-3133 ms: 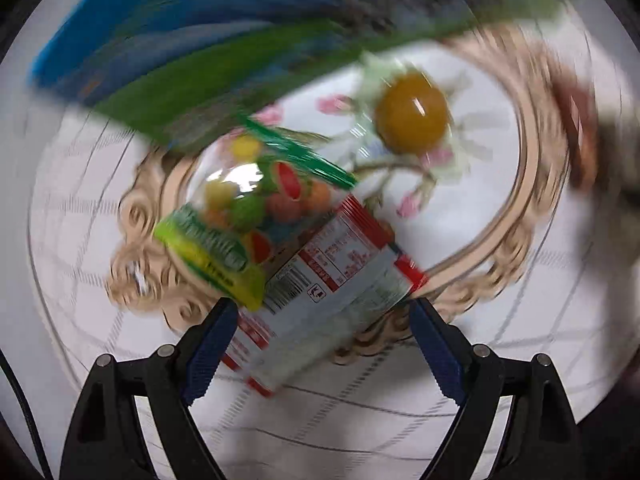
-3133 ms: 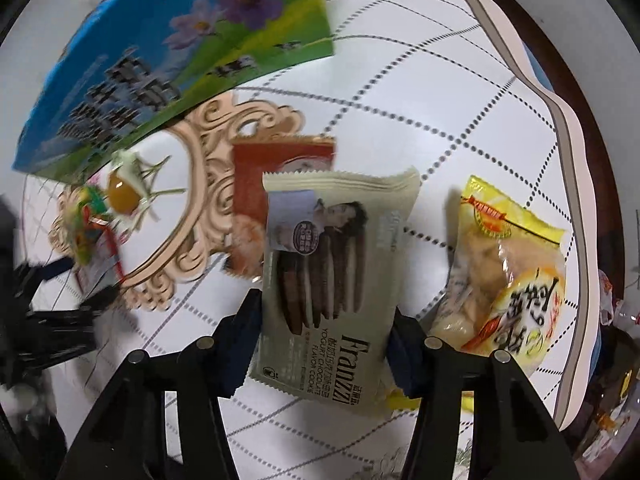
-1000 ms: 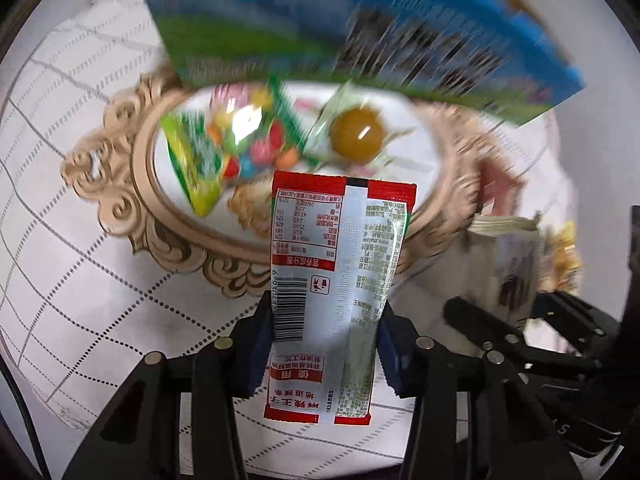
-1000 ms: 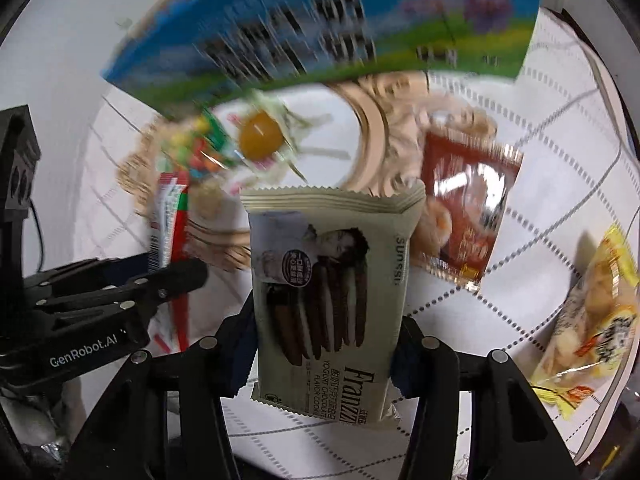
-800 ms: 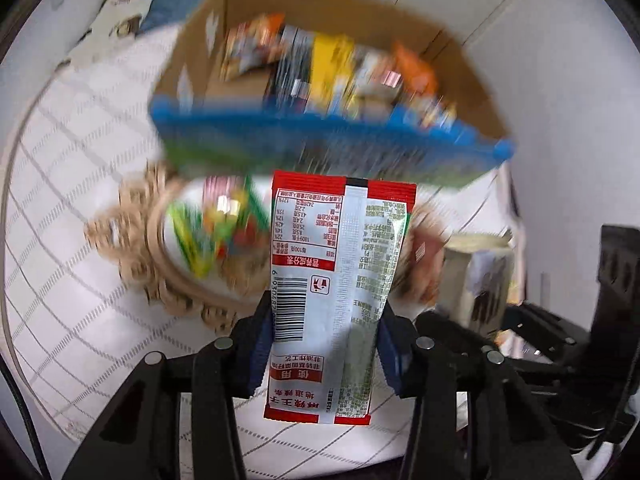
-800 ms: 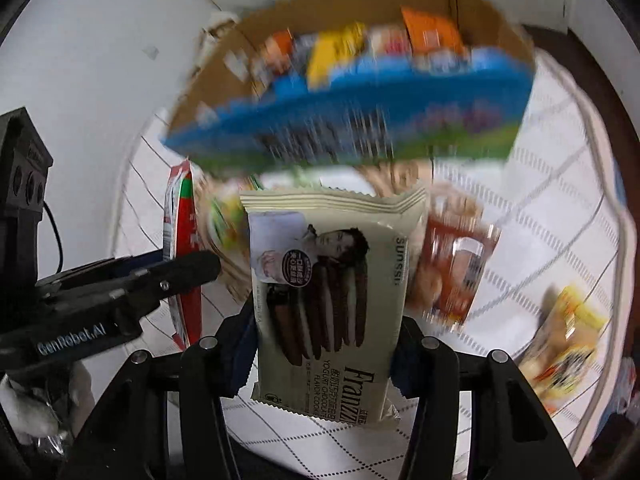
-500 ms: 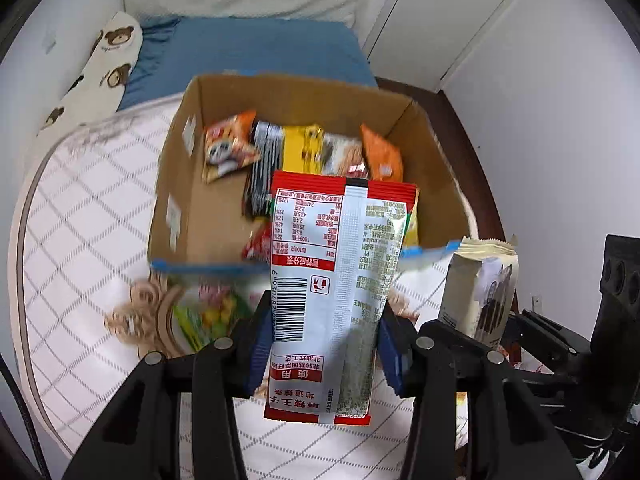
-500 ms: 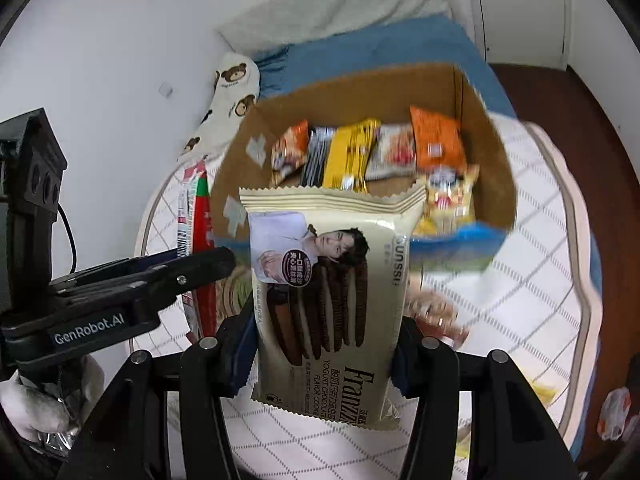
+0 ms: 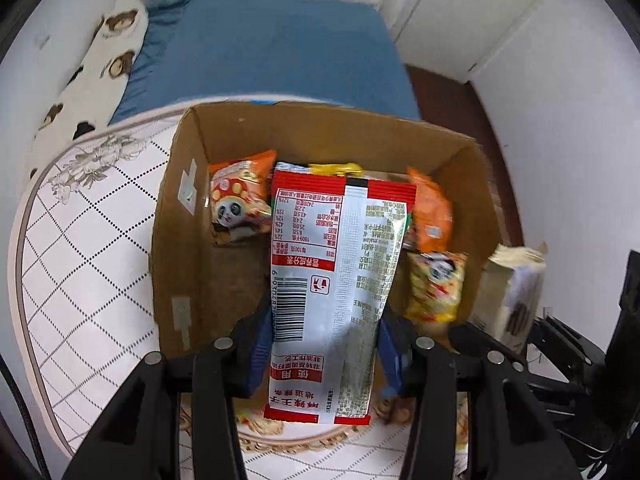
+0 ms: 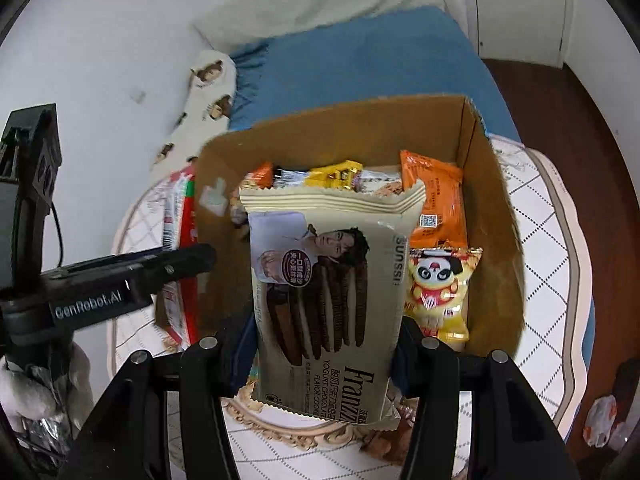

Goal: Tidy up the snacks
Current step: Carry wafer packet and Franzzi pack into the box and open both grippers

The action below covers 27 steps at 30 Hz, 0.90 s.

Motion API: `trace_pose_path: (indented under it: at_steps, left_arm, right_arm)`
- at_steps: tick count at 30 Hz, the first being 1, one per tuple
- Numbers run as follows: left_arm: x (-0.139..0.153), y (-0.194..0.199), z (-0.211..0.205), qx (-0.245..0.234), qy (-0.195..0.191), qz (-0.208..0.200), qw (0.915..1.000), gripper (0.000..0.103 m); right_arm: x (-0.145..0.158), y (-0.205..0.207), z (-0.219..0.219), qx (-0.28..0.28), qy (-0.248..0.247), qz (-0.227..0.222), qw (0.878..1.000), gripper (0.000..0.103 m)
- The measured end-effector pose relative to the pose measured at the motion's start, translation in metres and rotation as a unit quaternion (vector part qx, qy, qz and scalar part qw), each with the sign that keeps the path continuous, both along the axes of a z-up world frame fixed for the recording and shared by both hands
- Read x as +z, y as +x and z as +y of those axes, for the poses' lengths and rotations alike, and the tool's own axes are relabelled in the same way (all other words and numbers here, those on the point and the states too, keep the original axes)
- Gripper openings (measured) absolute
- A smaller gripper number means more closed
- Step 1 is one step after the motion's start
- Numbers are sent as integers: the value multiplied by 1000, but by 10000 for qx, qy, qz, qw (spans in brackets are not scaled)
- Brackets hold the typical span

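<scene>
The left gripper [image 9: 325,354] is clamped on a red and silver packet [image 9: 334,280], its blue pads pressing the packet's lower sides; the packet stands upright with its back label and barcode facing the camera, held above the near edge of the cardboard box [image 9: 176,240]. The right gripper [image 10: 322,354] is closed the same way on a beige cookie pack [image 10: 326,280], printed with a man's portrait and chocolate biscuits, also upright and raised over the front of the box. In the left view the cookie pack [image 9: 514,284] shows at the right, just beside the box's right wall; in the right view the red packet [image 10: 180,248] and the left gripper's arm sit just left of the box.

Below both grippers lies an ornate oval tray [image 10: 280,428] with a scrolled gold rim, on a white quilted cloth [image 9: 72,264] with a dotted diamond pattern.

Inside the open box, snacks stand along the back and right side: an orange panda bag [image 9: 238,200] at the left, a yellow wrapper [image 10: 336,174] in the middle, an orange packet [image 10: 434,204] at the right, and a yellow panda bag [image 10: 438,292] nearer, against the right wall. The box's floor at the left is bare cardboard.

Beyond the box lie a blue blanket [image 9: 264,48] and a bear-print pillow [image 9: 96,60] against a white wall
</scene>
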<state>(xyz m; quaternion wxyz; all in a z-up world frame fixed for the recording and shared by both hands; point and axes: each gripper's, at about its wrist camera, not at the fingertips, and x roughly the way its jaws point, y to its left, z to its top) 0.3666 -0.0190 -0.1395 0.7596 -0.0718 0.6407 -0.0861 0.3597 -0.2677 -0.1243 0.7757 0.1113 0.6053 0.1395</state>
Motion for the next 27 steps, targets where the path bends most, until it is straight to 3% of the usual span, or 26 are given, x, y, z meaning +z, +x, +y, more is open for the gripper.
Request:
trace_pose_path:
  at_steps: [6,11,14,15,17,18,24,27]
  left_arm:
    - [-40,30,11,139,129,471,9987,44]
    - [-66,34,15,176,194,751,9968,44]
    - [-80,33,17,236,227,945,9950,46]
    - [-86,33,18,276,295,1034,9938,48]
    - [-94,32,21,343,345,1121,9925,54]
    - [-96,32,21,354,350,1140,9922,63]
    - [-98,28,15,247,295,997,9943,83]
    - [-94,25,10,218,386,862,9953,86]
  right_arm:
    - [-44,34,6,34,-250,421,9988,57]
    - [-70,47,11,110,-448,664,9967,57]
    - [-90,52,12,191,-425,1054,9933,58]
    - [-96,53,12,187,-430,1185,9918,60]
    - [-103,54,13,239,-617,1261,9898,82]
    - [-105,54,14,256,-728,1234,9894,96]
    - [-108,54,13,247,-962,1221,9875,97]
    - [-106,52,6,140,-997,1100,9888,97]
